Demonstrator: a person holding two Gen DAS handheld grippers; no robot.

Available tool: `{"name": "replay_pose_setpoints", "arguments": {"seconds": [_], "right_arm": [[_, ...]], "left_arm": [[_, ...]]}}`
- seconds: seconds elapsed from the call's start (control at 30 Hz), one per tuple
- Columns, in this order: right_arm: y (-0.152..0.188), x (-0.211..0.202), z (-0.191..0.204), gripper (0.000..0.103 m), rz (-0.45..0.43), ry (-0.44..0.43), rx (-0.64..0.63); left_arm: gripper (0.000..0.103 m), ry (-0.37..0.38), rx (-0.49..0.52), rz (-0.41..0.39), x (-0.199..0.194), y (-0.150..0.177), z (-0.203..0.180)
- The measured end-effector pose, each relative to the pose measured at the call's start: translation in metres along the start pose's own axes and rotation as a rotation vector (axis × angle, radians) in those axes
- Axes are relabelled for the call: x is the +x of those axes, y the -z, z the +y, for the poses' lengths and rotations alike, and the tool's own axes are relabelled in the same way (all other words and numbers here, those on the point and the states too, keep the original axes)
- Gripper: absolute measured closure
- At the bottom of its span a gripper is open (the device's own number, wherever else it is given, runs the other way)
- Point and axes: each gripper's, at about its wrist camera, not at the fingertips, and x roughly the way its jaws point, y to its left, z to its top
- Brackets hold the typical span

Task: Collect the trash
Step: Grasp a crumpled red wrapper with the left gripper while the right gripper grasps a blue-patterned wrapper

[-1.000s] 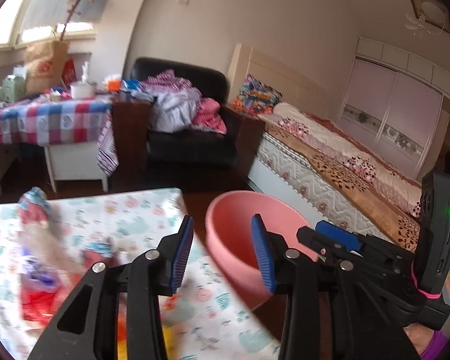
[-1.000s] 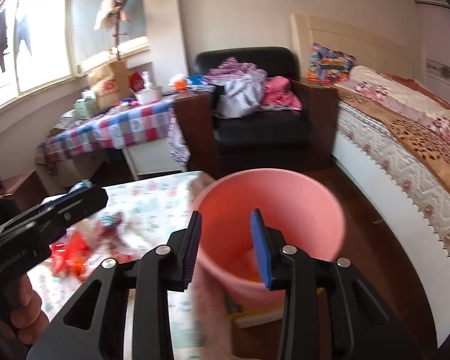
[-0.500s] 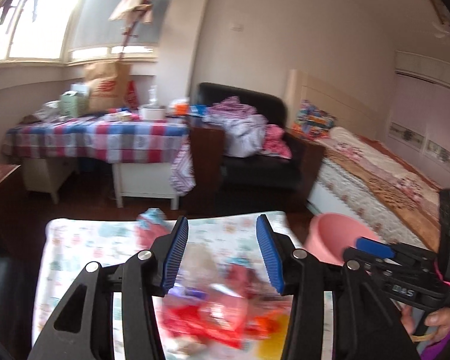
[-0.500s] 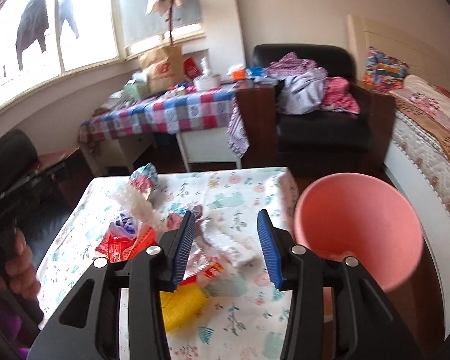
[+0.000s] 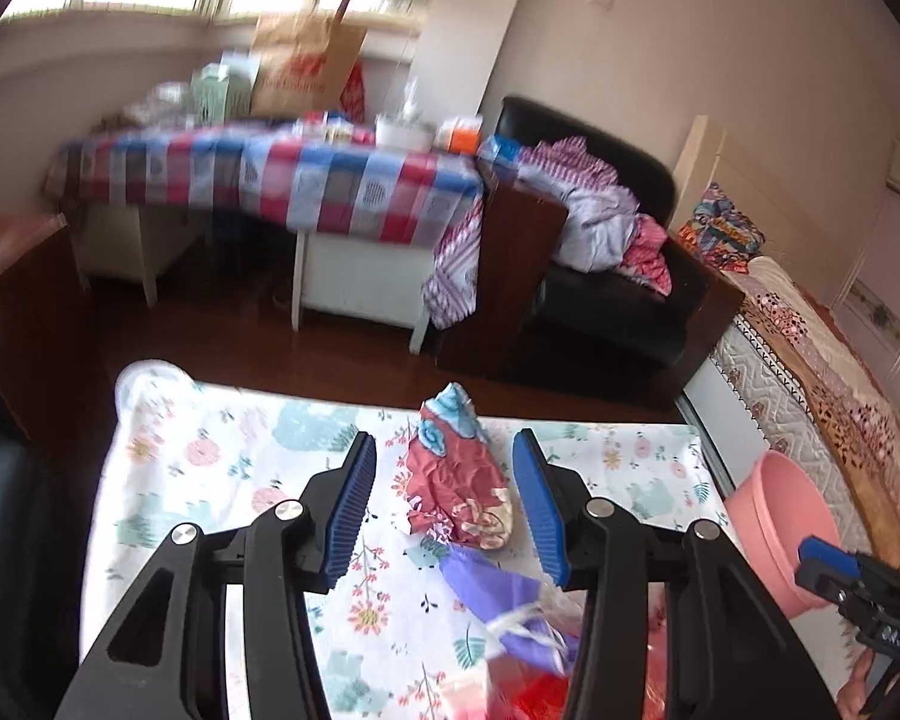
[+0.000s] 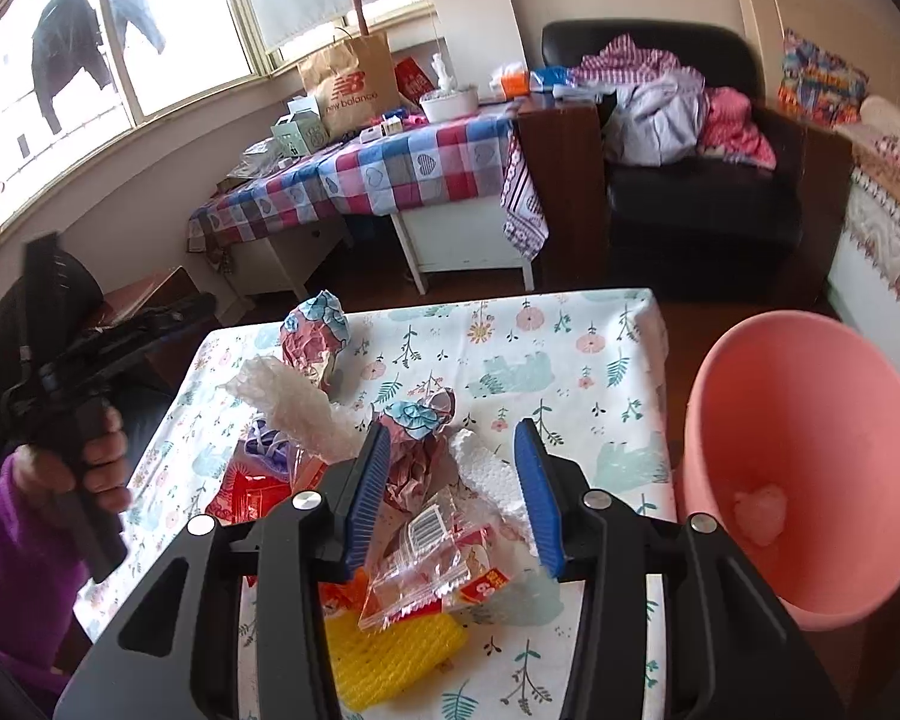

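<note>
Two grippers, both empty: left gripper [image 5: 444, 504] spread wide after opening, framing one crumpled red-blue wrapper [image 5: 459, 480]; right gripper [image 6: 450, 495] parted over trash pile [image 6: 414, 516] on floral tablecloth [image 6: 510, 354]. One pink bucket [image 6: 810, 480] beside table.

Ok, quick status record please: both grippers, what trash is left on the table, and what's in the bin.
left gripper: open, holding nothing, jaws have just been opening, framing a crumpled red and blue wrapper
right gripper: open, holding nothing, above the trash pile
table: floral cloth; bubble wrap, white foam piece, clear barcoded packet, yellow foam net, red packet
pink bin: right of the table, one pale crumpled piece inside
</note>
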Motion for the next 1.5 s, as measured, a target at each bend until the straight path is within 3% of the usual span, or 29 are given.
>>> {"name": "replay_pose_setpoints", "arguments": {"seconds": [0.17,0.43,0.5,0.57,0.63,0.77,1.0,1.2,1.47,1.5], "right_arm": [[-0.002,0.015,-0.004,0.059,0.045,-0.029,0.027],[-0.003,0.035,0.003,0.059,0.104,-0.070,0.035],[-0.005,0.037,0.004,0.059,0.114,-0.092,0.050],[-0.006,0.039,0.005,0.059,0.121,-0.102,0.058],[-0.007,0.040,0.006,0.059,0.125,-0.098,0.057],[-0.008,0.043,0.006,0.059,0.139,-0.102,0.066],[-0.012,0.055,0.014,0.059,0.191,-0.128,0.054],[-0.010,0.088,0.025,0.059,0.290,-0.071,0.021],[-0.001,0.112,0.038,0.060,0.341,0.006,-0.048],[0.000,0.111,0.039,0.067,0.336,0.003,-0.051]], "left_arm": [[0.056,0.007,-0.060,0.082,0.049,0.000,0.015],[0.057,0.004,-0.051,0.149,0.095,0.011,0.012],[0.063,0.014,-0.050,0.148,0.099,0.015,0.012],[0.079,0.031,-0.049,0.145,0.100,0.018,0.013],[0.082,0.042,-0.049,0.145,0.100,0.020,0.012],[0.089,0.046,-0.029,0.106,0.087,0.023,0.010],[0.089,0.041,-0.011,-0.022,0.035,0.021,0.005],[0.089,0.029,0.015,-0.103,-0.010,0.024,0.007],[0.089,0.038,-0.045,-0.118,-0.039,0.035,0.026],[0.089,0.037,-0.048,-0.117,-0.040,0.036,0.027]]}}
